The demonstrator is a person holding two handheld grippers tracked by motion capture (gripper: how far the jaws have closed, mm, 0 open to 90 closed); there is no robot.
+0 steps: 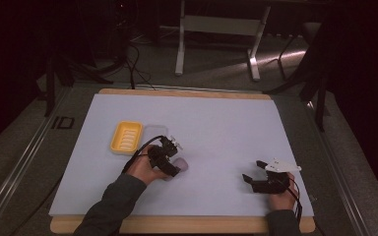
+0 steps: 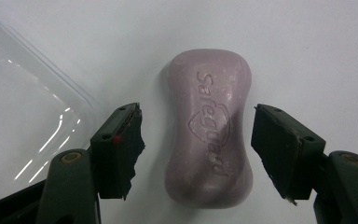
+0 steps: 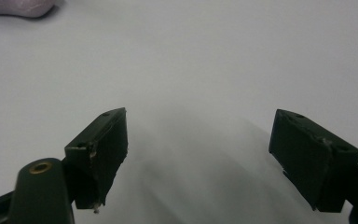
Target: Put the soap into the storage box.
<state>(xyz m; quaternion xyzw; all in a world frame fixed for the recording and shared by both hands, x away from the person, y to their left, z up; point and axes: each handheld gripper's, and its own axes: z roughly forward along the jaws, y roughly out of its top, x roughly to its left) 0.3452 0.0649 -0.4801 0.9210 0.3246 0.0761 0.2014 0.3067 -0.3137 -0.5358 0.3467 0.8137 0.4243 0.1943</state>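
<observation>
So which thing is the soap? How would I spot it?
Look at the white table, near the yellow soap dish and the clear lid beside it. The soap lies flat between the open jaws of the left gripper. It is the only pale purple bar, pinched at the waist, with "Safeguard" pressed into it.

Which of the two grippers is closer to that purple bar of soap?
The left. The left gripper hangs right over the soap bar, its open jaws on either side of it without touching. The right gripper sits open well off to the soap's right, above bare table.
</observation>
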